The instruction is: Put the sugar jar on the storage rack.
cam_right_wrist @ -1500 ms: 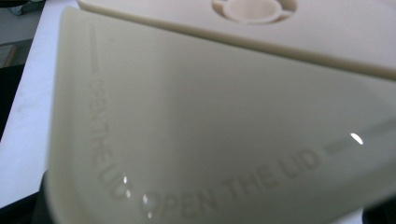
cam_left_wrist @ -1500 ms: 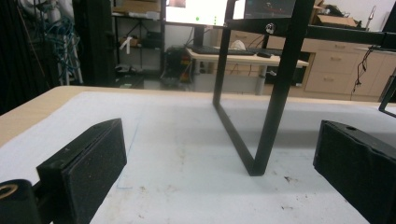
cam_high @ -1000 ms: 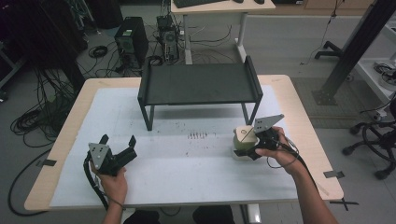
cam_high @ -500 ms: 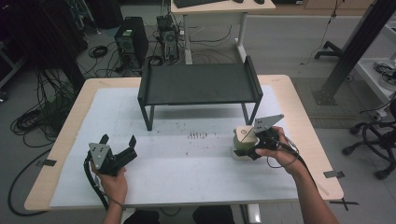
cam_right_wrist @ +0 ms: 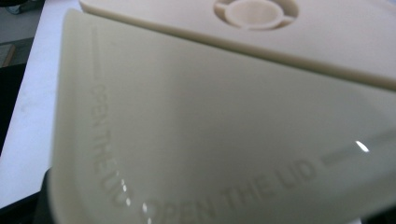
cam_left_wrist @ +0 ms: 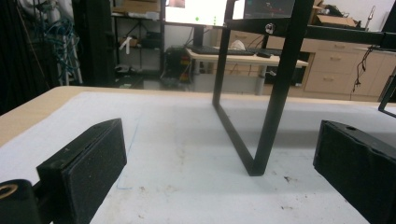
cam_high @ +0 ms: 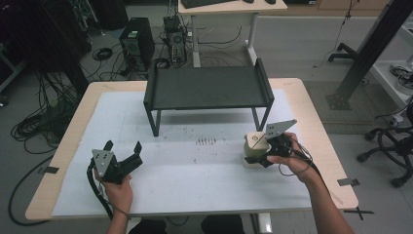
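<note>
Raised letters reading "OPEN THE LID" run along the cream plastic lidded container (cam_right_wrist: 196,140), which our right gripper (cam_high: 271,147) clamps between closed jaws at the table's (cam_high: 204,185) right side. Our left gripper (cam_high: 117,163) rests with jaws wide apart, holding nothing, facing the black metal shelf rack (cam_high: 209,87).

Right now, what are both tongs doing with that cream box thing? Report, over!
Left tongs open, resting on the table. Right tongs shut on the cream container, lid marked OPEN THE LID. Black rack stands behind, apart.
</note>
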The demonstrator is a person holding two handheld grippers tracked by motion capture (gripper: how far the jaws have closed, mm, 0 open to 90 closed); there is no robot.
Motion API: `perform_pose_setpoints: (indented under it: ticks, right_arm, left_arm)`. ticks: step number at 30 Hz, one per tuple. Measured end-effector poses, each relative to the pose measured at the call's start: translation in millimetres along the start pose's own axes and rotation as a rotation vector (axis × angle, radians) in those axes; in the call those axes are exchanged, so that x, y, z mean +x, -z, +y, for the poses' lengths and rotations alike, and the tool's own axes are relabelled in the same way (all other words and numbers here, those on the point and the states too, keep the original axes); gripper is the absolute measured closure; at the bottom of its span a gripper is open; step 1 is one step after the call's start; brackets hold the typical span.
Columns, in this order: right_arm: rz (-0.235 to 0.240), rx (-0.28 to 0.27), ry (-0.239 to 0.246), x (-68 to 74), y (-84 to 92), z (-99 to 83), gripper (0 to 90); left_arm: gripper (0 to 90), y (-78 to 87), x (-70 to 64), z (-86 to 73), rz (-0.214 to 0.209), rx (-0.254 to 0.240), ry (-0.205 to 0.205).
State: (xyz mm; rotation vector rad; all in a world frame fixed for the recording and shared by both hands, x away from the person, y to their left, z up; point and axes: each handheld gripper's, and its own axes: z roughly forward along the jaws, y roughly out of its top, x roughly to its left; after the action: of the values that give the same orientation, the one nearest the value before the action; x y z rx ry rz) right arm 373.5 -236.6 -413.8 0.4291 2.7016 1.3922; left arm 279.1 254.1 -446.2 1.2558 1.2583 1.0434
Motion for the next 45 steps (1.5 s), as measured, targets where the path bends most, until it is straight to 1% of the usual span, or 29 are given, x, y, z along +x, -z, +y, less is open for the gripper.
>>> perform_pose_setpoints:
  ticks: [6,8,14,19,21,24,27,31,34,38,41,45]
  right_arm:
    - [0.003,-0.024,-0.017,1.2,4.4,1.7,22.8]
    - [-0.001,-0.029,-0.016,1.6,6.8,3.9,22.7]
    - [-0.007,-0.028,-0.006,4.3,18.7,20.6,22.8]
    - [-0.011,-0.041,0.002,4.6,35.0,43.8,22.8]
    - [-0.012,-0.042,0.004,4.5,42.4,54.2,22.8]
    - [-0.020,-0.042,0.023,4.6,53.9,70.7,22.8]
    - [-0.029,-0.056,0.037,4.1,65.2,87.0,22.8]
    - [-0.036,-0.058,0.049,3.7,77.0,109.0,22.8]
    - [-0.031,-0.060,0.060,3.3,83.1,126.6,22.8]
    - [-0.025,-0.061,0.070,1.4,87.3,147.0,22.8]
    - [-0.026,-0.065,0.080,-2.2,89.2,163.3,22.8]
    - [-0.019,-0.085,0.091,-9.5,88.6,184.5,22.8]
  left_arm:
    - [3.0,-0.1,-0.1,0.0,-0.001,0.000,-0.002]
    - [2.9,0.1,0.1,0.0,-0.002,0.000,0.000]
    - [3.0,-0.1,0.0,0.0,-0.004,0.000,-0.002]
    - [2.9,0.2,0.5,0.0,-0.005,-0.001,0.007]
    - [3.0,0.1,0.3,0.0,-0.005,0.001,0.003]
    - [2.9,-0.1,0.1,0.1,-0.006,0.002,0.001]
    - [3.0,0.0,0.4,0.1,-0.005,0.001,0.004]
    - [2.9,-0.1,0.2,0.1,-0.006,0.002,0.001]
    - [2.9,0.0,0.6,0.1,-0.007,0.000,0.008]
    - [2.9,0.0,0.6,0.1,-0.007,0.001,0.005]
    - [2.9,-0.2,1.0,0.1,-0.007,0.001,0.009]
    - [2.9,-0.2,1.2,0.2,-0.009,0.002,0.010]
